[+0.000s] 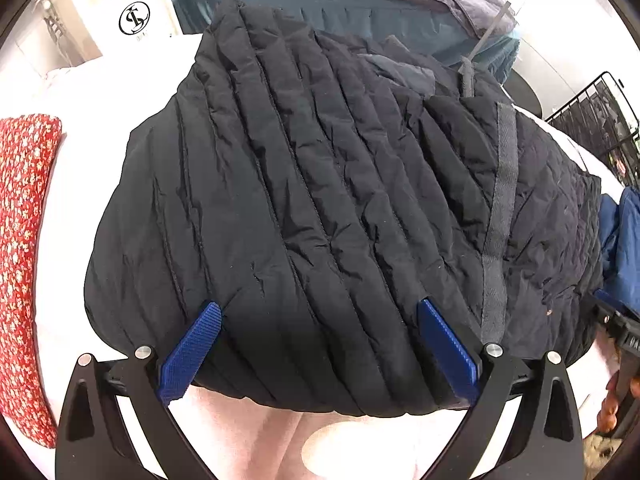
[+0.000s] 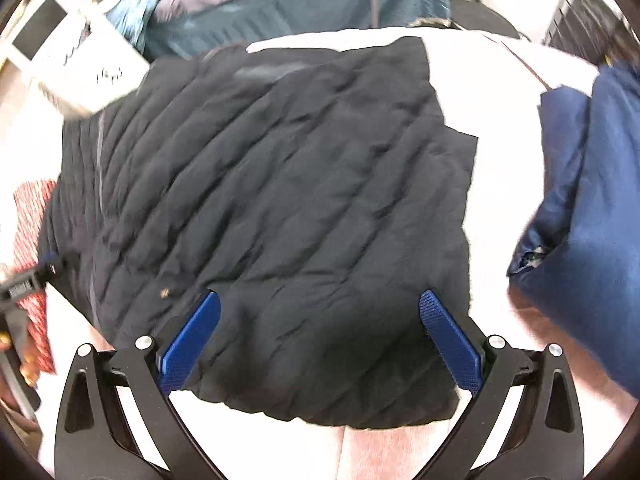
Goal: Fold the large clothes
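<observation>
A black quilted puffer jacket [image 1: 320,200] lies folded on a white bed, with a grey zipper band [image 1: 502,208] running down its right part. My left gripper [image 1: 320,308] is open, its blue pads [image 1: 192,352] spread over the jacket's near edge, holding nothing. In the right wrist view the same jacket [image 2: 280,200] fills the middle, blurred. My right gripper [image 2: 320,300] is open over its near edge, pads [image 2: 448,340] wide apart and empty. The right gripper also shows in the left wrist view [image 1: 616,328], and the left gripper in the right wrist view [image 2: 24,284].
A red floral cloth [image 1: 24,260] lies at the left. A blue garment [image 2: 588,208] lies at the right. Teal and grey-purple clothes [image 1: 360,4] are piled behind. A white box [image 2: 72,60] stands back left, a black wire rack [image 1: 592,120] right.
</observation>
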Demonstrator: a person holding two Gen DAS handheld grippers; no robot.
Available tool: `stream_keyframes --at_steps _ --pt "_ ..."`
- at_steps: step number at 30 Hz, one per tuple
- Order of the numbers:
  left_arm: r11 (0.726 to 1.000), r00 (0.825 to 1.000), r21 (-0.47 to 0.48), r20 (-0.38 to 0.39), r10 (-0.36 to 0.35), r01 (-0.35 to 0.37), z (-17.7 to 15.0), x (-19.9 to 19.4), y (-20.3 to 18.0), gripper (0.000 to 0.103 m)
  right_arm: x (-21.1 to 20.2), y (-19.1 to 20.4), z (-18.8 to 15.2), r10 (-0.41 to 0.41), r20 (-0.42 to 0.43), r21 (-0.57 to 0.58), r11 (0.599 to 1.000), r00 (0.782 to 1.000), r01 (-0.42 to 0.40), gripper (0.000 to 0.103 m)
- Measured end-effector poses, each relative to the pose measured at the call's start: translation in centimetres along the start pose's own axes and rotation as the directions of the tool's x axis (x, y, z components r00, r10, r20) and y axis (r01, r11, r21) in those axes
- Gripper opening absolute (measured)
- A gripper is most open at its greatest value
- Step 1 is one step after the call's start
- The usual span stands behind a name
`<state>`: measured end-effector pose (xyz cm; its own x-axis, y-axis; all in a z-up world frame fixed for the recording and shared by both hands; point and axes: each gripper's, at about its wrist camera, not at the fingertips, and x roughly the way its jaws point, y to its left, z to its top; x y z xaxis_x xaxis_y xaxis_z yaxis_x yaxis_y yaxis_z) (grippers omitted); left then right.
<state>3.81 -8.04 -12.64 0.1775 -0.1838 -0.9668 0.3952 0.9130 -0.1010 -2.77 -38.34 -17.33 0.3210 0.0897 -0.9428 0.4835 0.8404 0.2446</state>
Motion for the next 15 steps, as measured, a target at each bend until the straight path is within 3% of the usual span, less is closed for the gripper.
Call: stream_keyframes --at_steps 7,9,11,13,15 --pt "0.997 0.998 -0.051 -0.003 -0.058 0.058 -0.2 -0.8 1.4 0.097 -0.4 -5.3 -0.1 0.191 0.008 0.081 0.978 0.982 -0.191 0.098" --pt "0.997 0.998 -0.045 -0.005 -0.062 0.062 -0.2 -0.9 1.5 0.097 -1.1 -7.3 0.2 0.288 0.062 0.156 0.943 0.956 -0.295 0.098" --pt "0.998 0.998 -0.033 -0.01 -0.06 0.059 -0.3 -0.7 1.6 0.097 -2.1 -9.8 -0.1 0.384 0.137 0.246 0.88 0.913 -0.407 0.098" --pt "0.998 0.999 -0.024 -0.015 -0.05 0.05 -0.3 -0.4 1.5 0.097 -2.2 -11.3 -0.3 0.392 0.147 0.293 0.86 0.908 -0.419 0.098" --pt "0.999 0.999 -0.021 -0.018 -0.04 0.039 -0.4 -0.2 1.3 0.097 -1.8 -11.7 -0.3 0.371 0.115 0.284 0.877 0.922 -0.388 0.098"
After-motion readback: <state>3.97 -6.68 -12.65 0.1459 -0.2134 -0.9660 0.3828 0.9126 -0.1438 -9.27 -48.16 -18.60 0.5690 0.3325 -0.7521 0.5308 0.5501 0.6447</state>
